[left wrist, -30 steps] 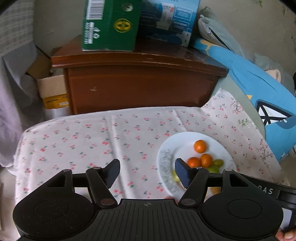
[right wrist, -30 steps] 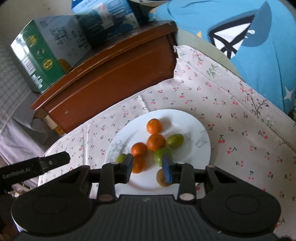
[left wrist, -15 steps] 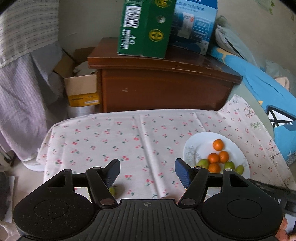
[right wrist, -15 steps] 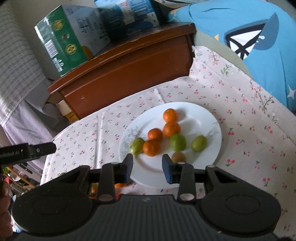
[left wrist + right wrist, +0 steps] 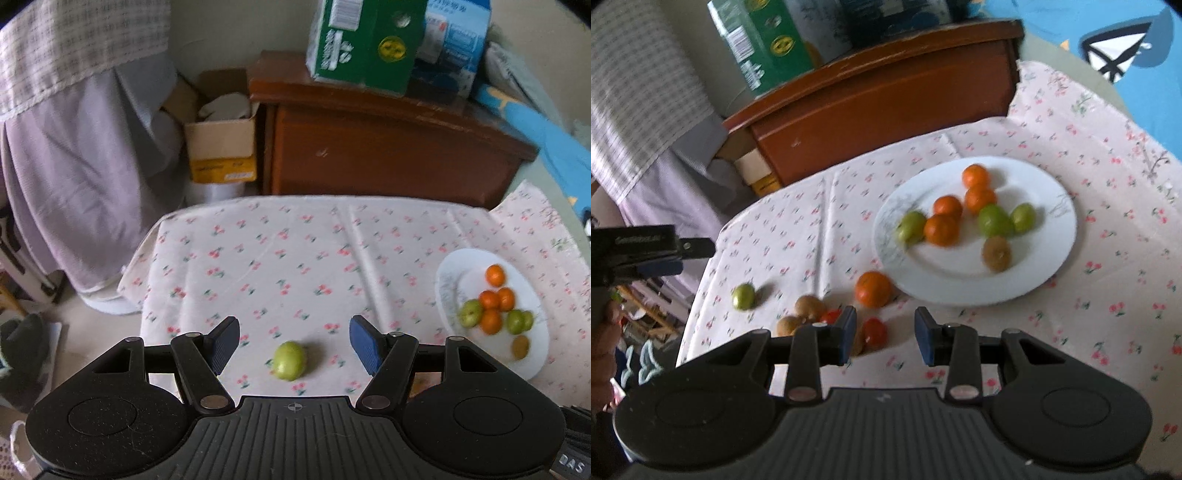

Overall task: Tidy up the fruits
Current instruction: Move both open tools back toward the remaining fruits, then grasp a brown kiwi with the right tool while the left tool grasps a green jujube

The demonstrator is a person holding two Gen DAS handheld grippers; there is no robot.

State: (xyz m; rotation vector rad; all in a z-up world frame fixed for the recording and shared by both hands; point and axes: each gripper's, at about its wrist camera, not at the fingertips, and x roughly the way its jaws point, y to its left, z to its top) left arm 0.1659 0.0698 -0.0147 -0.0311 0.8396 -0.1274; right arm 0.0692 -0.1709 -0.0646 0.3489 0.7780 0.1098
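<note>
A white plate (image 5: 1056,243) on the floral cloth holds several small oranges, green fruits and a kiwi; it also shows at the right of the left wrist view (image 5: 458,273). My left gripper (image 5: 291,339) is open and empty, held above a loose green fruit (image 5: 290,360) that lies between its fingers in view. The same green fruit (image 5: 743,296) shows in the right wrist view. My right gripper (image 5: 884,334) is open and empty, above the cloth in front of the plate. A loose orange (image 5: 873,289), two kiwis (image 5: 809,306) and two red fruits (image 5: 874,329) lie near its left finger.
A brown wooden cabinet (image 5: 388,155) stands behind the table with a green box (image 5: 362,40) and a blue box (image 5: 450,44) on top. A cardboard box (image 5: 221,147) sits on the floor at left. A blue cushion (image 5: 1108,48) lies at the right.
Both grippers have pulled back and to the left, away from the plate. The loose green fruit has come into view under my left gripper, and the loose fruits in front of my right.
</note>
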